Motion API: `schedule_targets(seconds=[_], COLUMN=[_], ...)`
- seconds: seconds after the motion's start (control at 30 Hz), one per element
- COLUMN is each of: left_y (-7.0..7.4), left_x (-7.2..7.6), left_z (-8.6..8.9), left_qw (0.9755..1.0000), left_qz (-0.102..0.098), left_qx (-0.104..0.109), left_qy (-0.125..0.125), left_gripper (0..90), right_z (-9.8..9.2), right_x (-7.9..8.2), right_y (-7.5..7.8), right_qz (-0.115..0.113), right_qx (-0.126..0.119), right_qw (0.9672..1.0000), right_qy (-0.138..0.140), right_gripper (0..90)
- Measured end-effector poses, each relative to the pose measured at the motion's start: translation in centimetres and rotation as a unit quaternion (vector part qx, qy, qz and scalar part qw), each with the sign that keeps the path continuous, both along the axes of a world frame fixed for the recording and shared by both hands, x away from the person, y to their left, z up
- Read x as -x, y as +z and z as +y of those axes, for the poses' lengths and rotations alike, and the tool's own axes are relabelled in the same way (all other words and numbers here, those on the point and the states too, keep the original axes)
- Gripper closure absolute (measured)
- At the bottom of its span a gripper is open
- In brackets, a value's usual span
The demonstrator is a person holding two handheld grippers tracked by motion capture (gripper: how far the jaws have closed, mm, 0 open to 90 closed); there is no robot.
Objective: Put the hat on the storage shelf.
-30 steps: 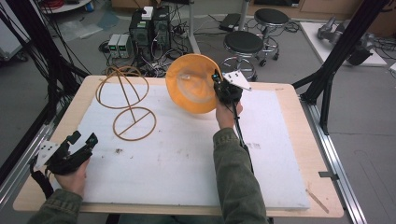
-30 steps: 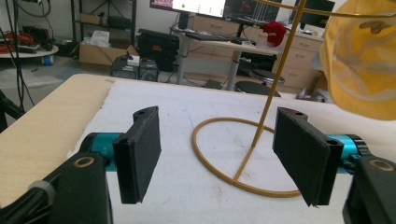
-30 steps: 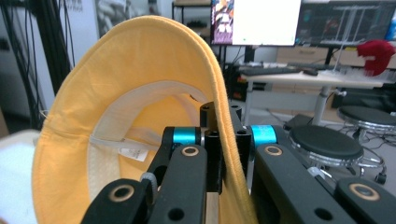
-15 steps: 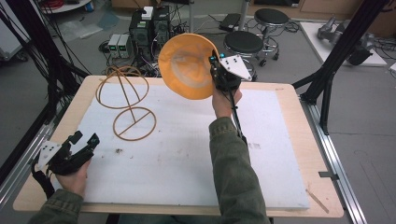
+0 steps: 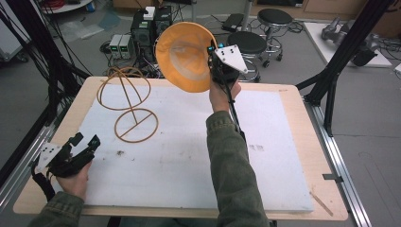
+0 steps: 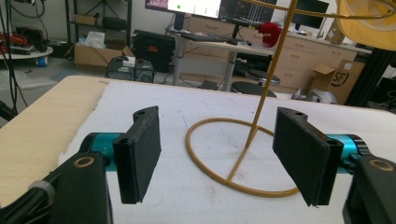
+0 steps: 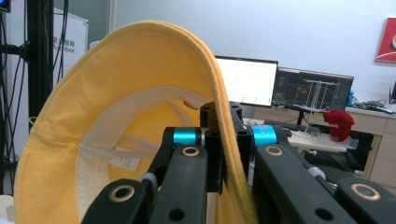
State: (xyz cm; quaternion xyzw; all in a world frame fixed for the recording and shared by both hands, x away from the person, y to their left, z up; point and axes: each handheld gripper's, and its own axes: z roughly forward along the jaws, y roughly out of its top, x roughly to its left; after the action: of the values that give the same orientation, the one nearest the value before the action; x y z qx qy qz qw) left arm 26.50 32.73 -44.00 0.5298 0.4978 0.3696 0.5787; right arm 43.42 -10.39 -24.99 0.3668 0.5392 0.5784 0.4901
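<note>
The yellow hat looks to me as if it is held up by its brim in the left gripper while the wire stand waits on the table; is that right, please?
Not quite: the right gripper, not the left, holds the yellow hat up by its brim, as the high view shows. The left gripper is open and holds nothing, low at the table's near edge. The wire stand does wait on the table.

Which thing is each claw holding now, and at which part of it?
The right claw grips the yellow hat by its brim, jaws pinching the edge. The left claw is open and holds nothing.
</note>
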Motion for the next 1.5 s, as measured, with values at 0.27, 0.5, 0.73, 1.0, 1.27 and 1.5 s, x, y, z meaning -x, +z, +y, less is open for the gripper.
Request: schedule_targets(seconds=[0.27,0.5,0.73,1.0,1.27,1.5], left_y=[0.0,0.0,0.1,0.0,0.0,0.0], left_x=[0.0,0.0,0.0,-0.1,-0.1,-0.1], left_z=[0.0,0.0,0.0,0.0,0.1,0.2], left_qw=[1.0000,1.0000,1.0000,1.0000,1.0000,1.0000], left_qz=[0.000,-0.003,-0.003,-0.002,-0.003,-0.002], left_qx=[0.001,0.003,0.003,0.001,0.006,0.006], left_qy=[-0.001,-0.002,-0.001,-0.004,0.000,0.002], left_gripper=[32.5,32.5,32.5,32.5,32.4,32.2], right_z=[2.3,4.7,8.2,11.8,13.6,15.3], right_x=[-0.5,-0.9,-1.6,-1.2,0.3,2.8], right_y=[1.7,2.1,2.3,1.9,2.2,2.5], right_qz=[-0.005,-0.013,-0.015,-0.038,-0.050,-0.055], right_qx=[0.022,0.045,0.052,0.071,0.051,0.047], right_qw=[0.9997,0.9989,0.9985,0.9963,0.9937,0.9851], right_qy=[-0.001,0.001,0.007,0.031,0.086,0.156], right_gripper=[87.9,87.9,87.9,87.9,87.8,87.5])
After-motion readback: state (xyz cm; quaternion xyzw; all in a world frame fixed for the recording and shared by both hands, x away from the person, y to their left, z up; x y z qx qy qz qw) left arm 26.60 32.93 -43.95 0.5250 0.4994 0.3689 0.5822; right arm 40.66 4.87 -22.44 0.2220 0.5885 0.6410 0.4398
